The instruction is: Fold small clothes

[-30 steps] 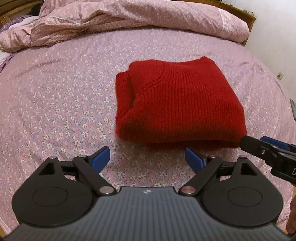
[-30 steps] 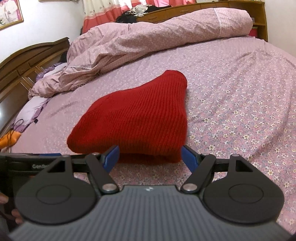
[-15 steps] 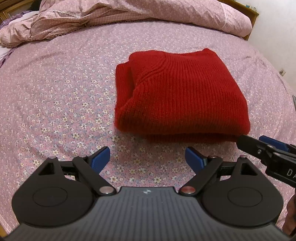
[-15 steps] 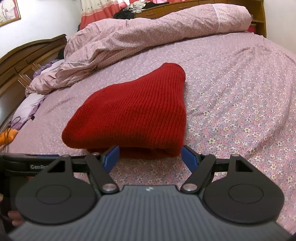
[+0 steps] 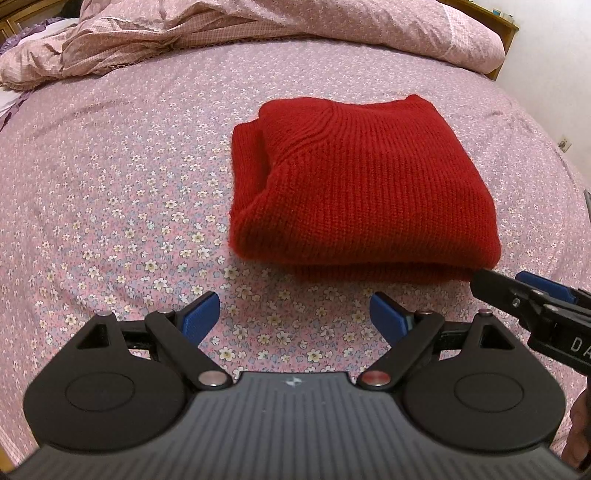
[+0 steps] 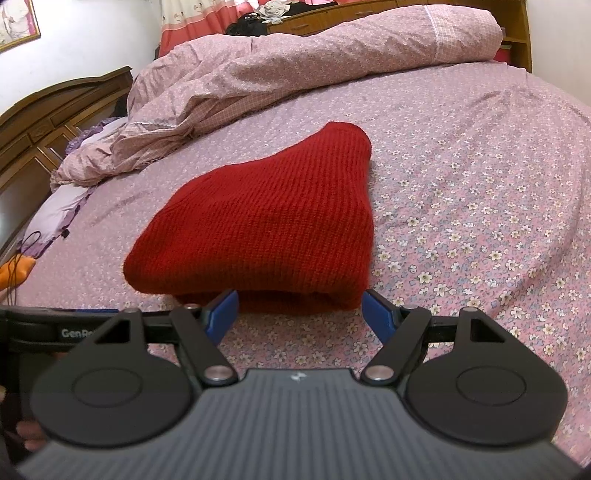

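Observation:
A red knitted sweater lies folded into a thick rectangle on the bed's flowered pink sheet. It also shows in the right wrist view. My left gripper is open and empty, a short way in front of the sweater's near edge. My right gripper is open and empty, its blue pads right at the sweater's near edge without holding it. The right gripper also shows at the right edge of the left wrist view.
A crumpled pink quilt lies along the far side of the bed, also seen in the right wrist view. A dark wooden headboard stands at the left, with an orange object beside it.
Both grippers have drawn back a little from the sweater and stayed open. The sweater has not moved.

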